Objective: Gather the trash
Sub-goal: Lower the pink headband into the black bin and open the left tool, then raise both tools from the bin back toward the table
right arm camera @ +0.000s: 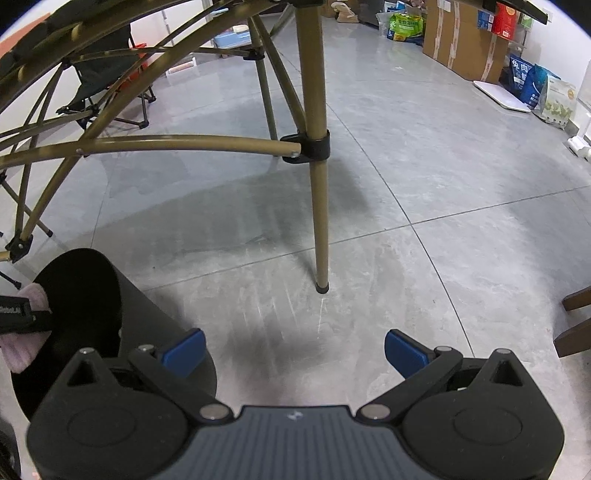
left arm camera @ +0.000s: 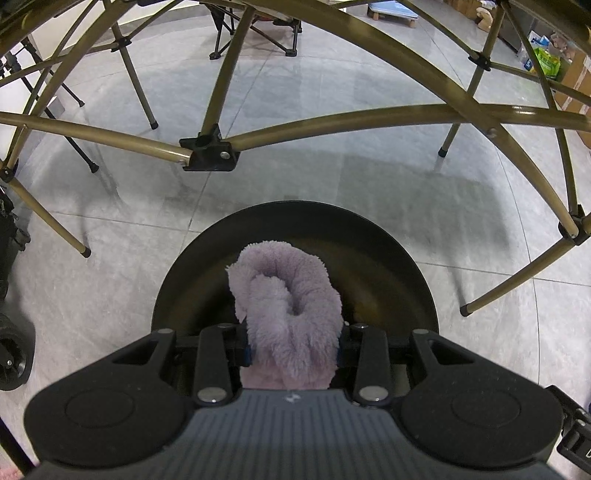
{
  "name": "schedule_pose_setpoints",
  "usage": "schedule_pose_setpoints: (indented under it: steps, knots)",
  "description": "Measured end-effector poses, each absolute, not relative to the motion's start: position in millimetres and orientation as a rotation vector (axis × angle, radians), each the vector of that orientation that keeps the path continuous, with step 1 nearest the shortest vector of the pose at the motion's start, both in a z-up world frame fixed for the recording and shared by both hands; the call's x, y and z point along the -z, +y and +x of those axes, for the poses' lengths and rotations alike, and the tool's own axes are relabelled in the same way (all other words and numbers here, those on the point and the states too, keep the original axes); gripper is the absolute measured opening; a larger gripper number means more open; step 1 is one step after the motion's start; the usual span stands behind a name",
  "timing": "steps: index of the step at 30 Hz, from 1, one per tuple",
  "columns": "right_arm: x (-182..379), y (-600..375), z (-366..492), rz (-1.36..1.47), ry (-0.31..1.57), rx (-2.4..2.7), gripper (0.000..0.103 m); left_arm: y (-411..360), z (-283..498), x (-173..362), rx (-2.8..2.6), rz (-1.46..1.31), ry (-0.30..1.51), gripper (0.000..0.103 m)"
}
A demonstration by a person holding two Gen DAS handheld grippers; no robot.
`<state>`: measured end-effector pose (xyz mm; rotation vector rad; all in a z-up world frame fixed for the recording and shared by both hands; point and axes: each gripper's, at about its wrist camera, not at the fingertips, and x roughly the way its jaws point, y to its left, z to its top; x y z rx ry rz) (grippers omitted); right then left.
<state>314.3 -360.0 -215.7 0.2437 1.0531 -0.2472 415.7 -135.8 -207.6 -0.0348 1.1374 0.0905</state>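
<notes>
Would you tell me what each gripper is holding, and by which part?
The left gripper pinches the purple fluffy cloth near its bunched lower end; the right gripper holds nothing.

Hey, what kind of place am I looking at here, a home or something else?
Probably a storeroom or test space, not a lived-in home: a bare tiled floor, cardboard boxes and bags stacked along the wall, and a folding camp chair beyond the folding table legs.

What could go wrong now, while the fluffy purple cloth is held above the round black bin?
1. The fluffy purple cloth sits near the round black bin's near rim and might catch there when the left gripper releases.
2. The open, empty right gripper hangs close beside the bin and could knock it.
</notes>
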Motion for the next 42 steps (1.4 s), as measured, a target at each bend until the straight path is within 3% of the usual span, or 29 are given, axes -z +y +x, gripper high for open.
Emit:
schedule_pose_setpoints:
  steps: [2,6,7,42]
  knots:
    - [215,-361,314,0.243,1.053,0.248,0.103,-137,416,208,-0.086,-0.038,1.141,0.048]
    - [214,-362,313,0.247,1.05,0.253,0.103,-138,415,208,-0.095,-0.037,1.141,0.095]
    - [214,-362,313,0.248,1.049,0.254,0.103,-137,415,207,-0.102,-0.037,1.137,0.097]
    - [186,-341,311,0.236,0.972,0.19,0.103,-124,400,172,-0.078,-0.056,1.076,0.1]
